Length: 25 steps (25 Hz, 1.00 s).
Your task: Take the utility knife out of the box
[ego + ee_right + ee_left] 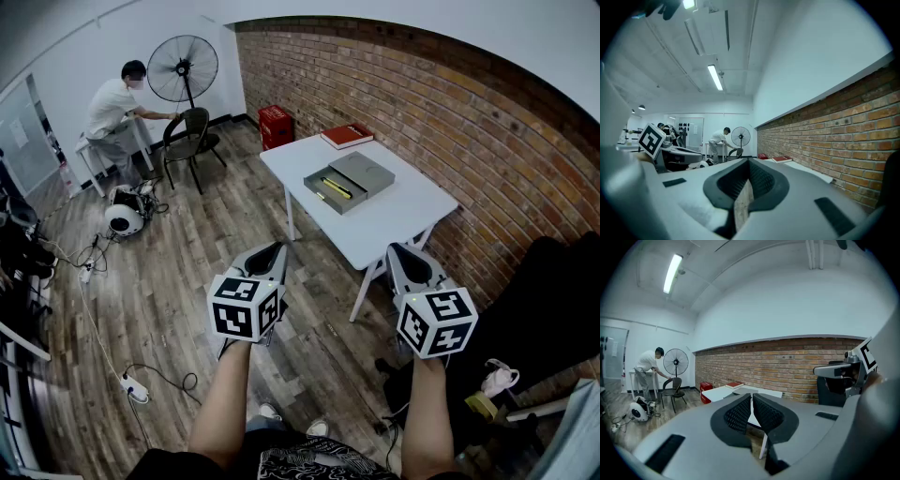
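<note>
Short of the white table (394,220), both forearms (225,403) extend level, left gripper (271,248) and right gripper (402,251) closed, empty.

Each hand carries a pale grey device with a smooth, rounded shell: the left gripper (271,249) and the right gripper (406,253). At the back of each one sits a white marker cube (246,307) with black square patterns on its faces. In the gripper views the pads (738,414) are black with a fine dotted texture, and black rectangular slots (665,453) are set in the grey shell. The person wears a dark top (300,461) with a white pattern, and light shoes (267,411).
</note>
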### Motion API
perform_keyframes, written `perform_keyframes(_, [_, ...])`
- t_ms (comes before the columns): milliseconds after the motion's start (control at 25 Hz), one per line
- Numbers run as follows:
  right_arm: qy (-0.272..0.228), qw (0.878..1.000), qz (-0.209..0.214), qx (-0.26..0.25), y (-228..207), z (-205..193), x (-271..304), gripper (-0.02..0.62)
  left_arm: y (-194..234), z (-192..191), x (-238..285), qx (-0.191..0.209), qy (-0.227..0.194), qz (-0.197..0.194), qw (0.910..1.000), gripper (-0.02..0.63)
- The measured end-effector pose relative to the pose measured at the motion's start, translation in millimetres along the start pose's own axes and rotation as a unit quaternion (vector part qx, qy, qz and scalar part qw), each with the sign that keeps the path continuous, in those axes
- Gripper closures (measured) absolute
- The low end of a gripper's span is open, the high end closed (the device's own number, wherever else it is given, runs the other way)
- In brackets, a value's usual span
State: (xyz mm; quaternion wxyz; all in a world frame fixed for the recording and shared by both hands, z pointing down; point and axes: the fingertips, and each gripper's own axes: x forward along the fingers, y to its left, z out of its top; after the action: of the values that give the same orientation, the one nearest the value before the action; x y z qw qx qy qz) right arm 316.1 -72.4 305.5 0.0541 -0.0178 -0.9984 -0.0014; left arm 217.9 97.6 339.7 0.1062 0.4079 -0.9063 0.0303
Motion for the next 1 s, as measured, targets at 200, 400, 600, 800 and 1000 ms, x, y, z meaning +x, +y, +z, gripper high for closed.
perform_keyframes(200, [-0.005,1.0,-0.001,0.004,-2.1,2.1,-2.3,0.575,-5.5,1.0,3.1,0.015,0.004,0.001,0.9999,0.569])
perform_keyframes(400, [-0.006,1.0,0.003,0.006,-2.8,0.8,2.9,0.574,-12.0,2.2,10.4,0.032,0.001,-0.006,0.9995,0.569])
perform_keyframes(600, [-0.002,1.0,0.004,0.006,-1.5,-0.7,14.8,0.574,-5.3,0.9,21.6,0.023,0.0,-0.007,0.9997,0.568])
perform_keyframes(800, [0.004,1.0,0.001,0.006,1.1,-3.3,39.4,0.574,11.7,1.9,40.2,0.021,0.002,-0.019,0.9996,0.566])
perform_keyframes(1000, [0.009,1.0,-0.01,0.005,5.7,0.7,74.2,0.574,39.3,4.6,64.1,0.018,0.007,-0.039,0.999,0.541])
